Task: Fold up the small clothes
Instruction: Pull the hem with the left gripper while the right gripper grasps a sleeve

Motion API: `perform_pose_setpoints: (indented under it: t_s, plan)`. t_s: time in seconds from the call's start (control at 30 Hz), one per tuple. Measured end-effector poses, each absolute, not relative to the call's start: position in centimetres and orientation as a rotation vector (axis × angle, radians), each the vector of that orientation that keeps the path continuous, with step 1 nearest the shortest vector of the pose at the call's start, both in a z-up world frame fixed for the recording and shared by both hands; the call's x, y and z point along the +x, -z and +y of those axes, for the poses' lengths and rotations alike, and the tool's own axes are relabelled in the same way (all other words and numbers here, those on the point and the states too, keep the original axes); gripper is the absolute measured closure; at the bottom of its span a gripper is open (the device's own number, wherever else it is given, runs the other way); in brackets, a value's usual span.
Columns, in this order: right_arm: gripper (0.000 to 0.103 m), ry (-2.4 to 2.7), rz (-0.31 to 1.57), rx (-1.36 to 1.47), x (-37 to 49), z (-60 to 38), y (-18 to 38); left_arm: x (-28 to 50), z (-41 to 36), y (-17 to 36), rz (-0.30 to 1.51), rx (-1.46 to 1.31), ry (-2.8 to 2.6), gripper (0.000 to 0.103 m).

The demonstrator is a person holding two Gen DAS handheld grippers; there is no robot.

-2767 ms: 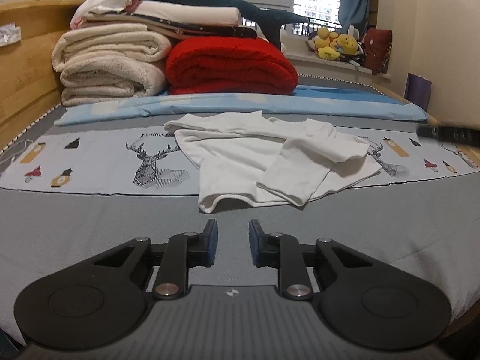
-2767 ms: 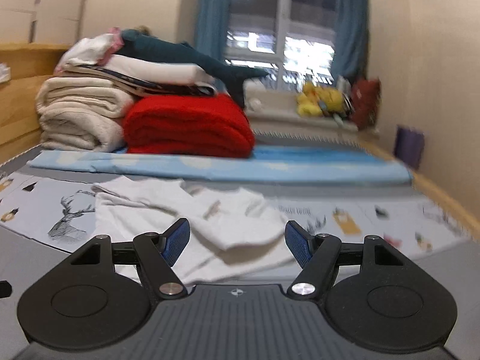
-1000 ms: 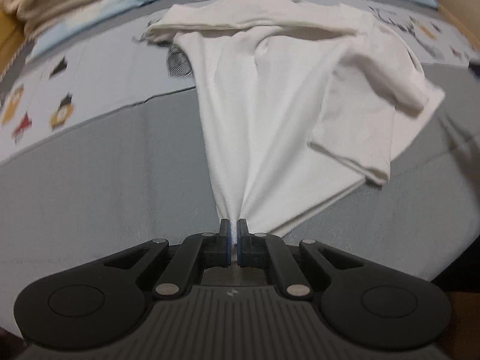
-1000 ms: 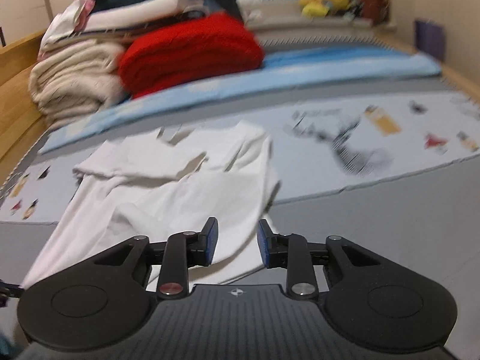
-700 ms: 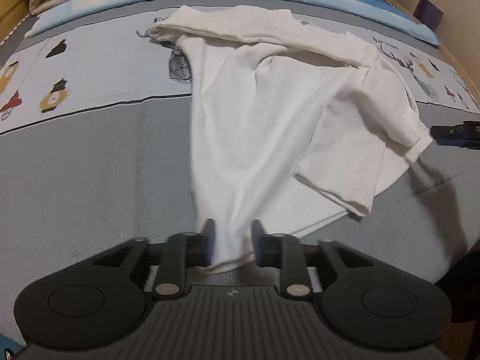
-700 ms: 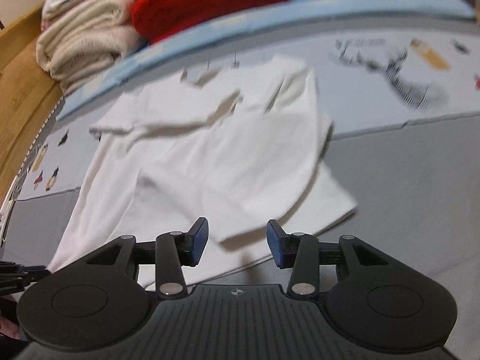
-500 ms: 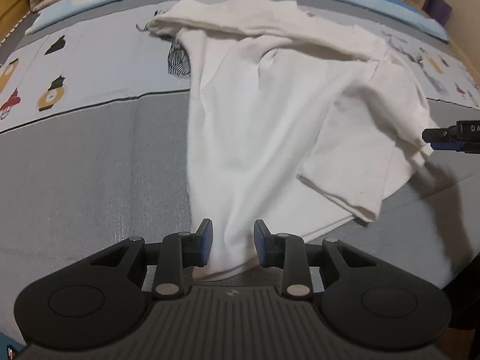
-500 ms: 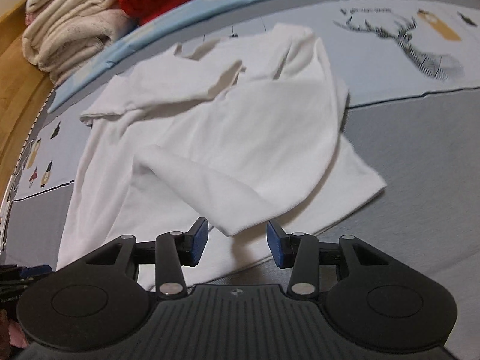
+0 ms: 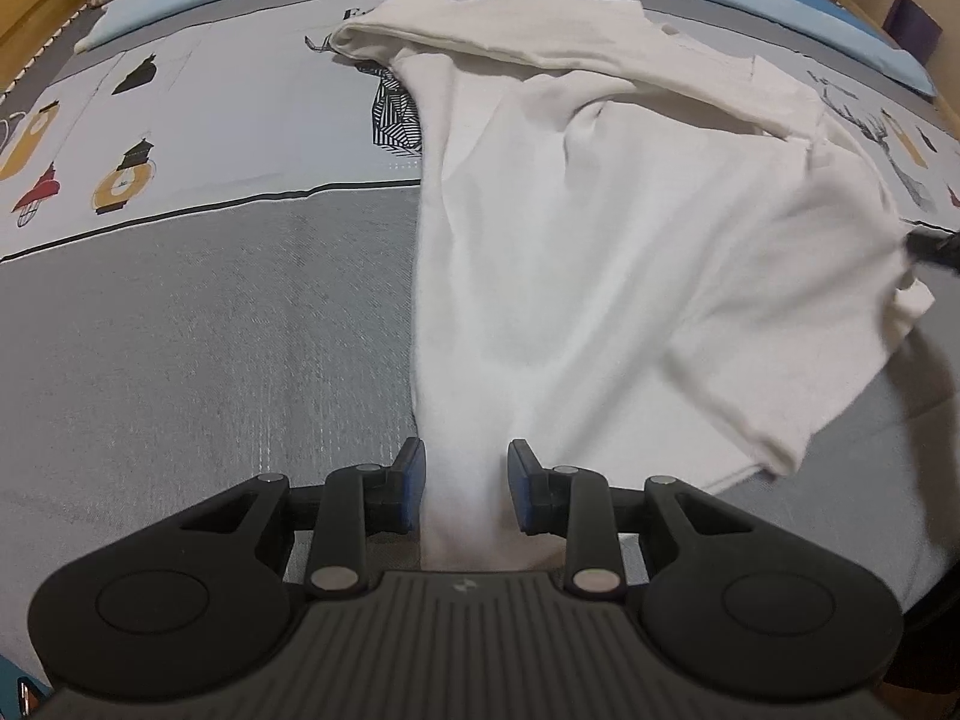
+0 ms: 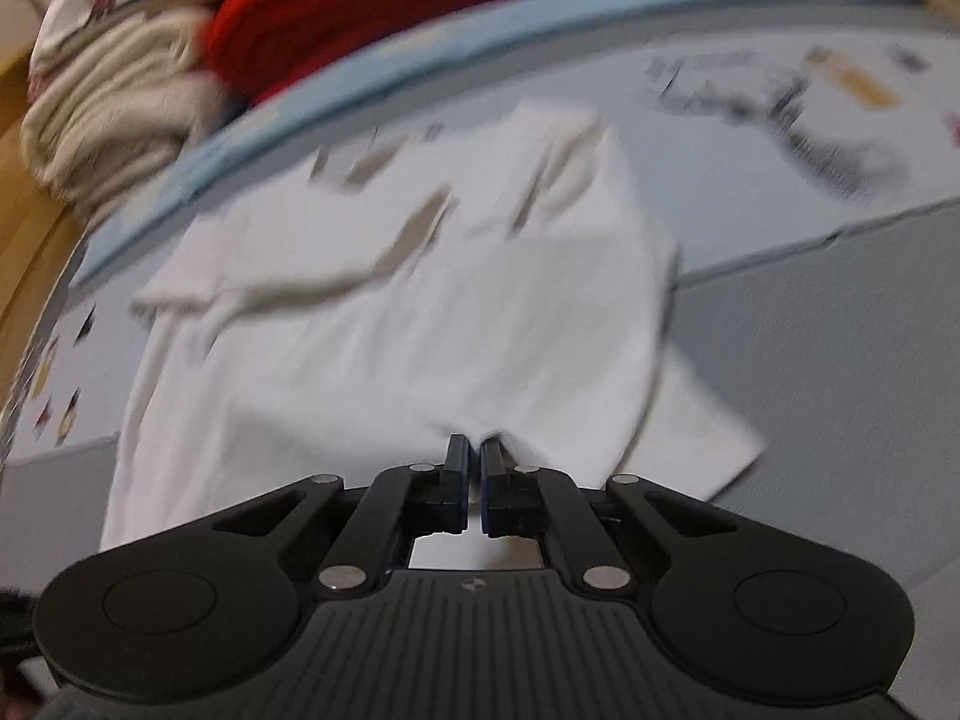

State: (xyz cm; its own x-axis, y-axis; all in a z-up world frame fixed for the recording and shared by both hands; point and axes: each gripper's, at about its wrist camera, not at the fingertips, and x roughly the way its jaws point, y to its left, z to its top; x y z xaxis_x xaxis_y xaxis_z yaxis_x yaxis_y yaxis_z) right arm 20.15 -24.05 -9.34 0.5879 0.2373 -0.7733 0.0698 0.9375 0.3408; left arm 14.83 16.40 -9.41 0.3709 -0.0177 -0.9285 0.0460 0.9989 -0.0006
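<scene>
Where lettering shows, the shirt [image 9: 600, 252] hides it.

The grey bedspread [image 9: 198, 348] lay bare left of the white shirt [image 9: 600, 276], giving open passage there, and more grey cover [image 10: 840, 324] was free to the shirt's right. The shirt itself filled the middle of the bed. At the far end a red blanket [image 10: 372, 6] and a stack of cream blankets [image 10: 114, 96] blocked the way, with a wooden bed frame [image 10: 24, 228] along the left edge.
</scene>
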Motion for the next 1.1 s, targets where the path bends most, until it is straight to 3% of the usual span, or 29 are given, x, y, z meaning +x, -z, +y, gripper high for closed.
perform_pose_setpoints:
  t_s: [0.13, 0.27, 0.3, 0.43, 0.67, 0.8, 0.87, 0.97, 1.0, 1.03, 1.1]
  plan:
    - [0.101, 0.116, 0.814, 0.358, 20.7, -29.7, 7.0, 15.1, 16.1, 9.5, 1.195, 0.021, 0.041, 0.07]
    - [0.101, 0.599, 0.537, 0.332, 19.5, -39.0, 3.4, 15.3, 16.1, 9.7, 1.197, 0.016, 0.053, 0.07]
    - [0.097, 0.678, 0.511, 0.329, 19.0, -40.2, 3.2, 15.5, 16.2, 9.8, 1.201, 0.012, 0.049, 0.07]
    - [0.097, 0.544, 0.502, 0.267, 19.0, -40.2, 3.2, 16.0, 16.6, 9.9, 1.201, 0.001, 0.029, 0.07]
    - [0.092, -0.102, 0.799, 0.205, 21.0, -32.6, 7.2, 16.0, 16.4, 9.9, 1.206, -0.009, 0.029, 0.07]
    - [0.064, -0.18, 0.944, 0.076, 21.7, -30.1, 10.2, 15.7, 16.6, 10.0, 1.212, -0.007, 0.028, 0.07]
    - [0.061, -0.135, 0.951, -0.026, 21.7, -29.3, 10.9, 15.7, 16.6, 10.0, 1.213, -0.003, 0.027, 0.07]
    - [0.062, -0.044, 0.988, -0.14, 21.4, -29.3, 12.1, 15.6, 16.6, 10.0, 1.211, -0.003, 0.026, 0.07]
    - [0.071, -0.021, 1.003, -0.153, 21.4, -29.9, 12.6, 15.6, 16.7, 10.0, 1.21, -0.004, 0.026, 0.07]
    - [0.097, -0.001, 1.017, -0.147, 21.1, -30.1, 12.8, 15.6, 16.7, 10.0, 1.21, -0.005, 0.024, 0.07]
    - [0.099, 0.092, 1.019, -0.131, 21.3, -31.8, 12.6, 15.7, 16.7, 9.9, 1.209, -0.008, 0.023, 0.07]
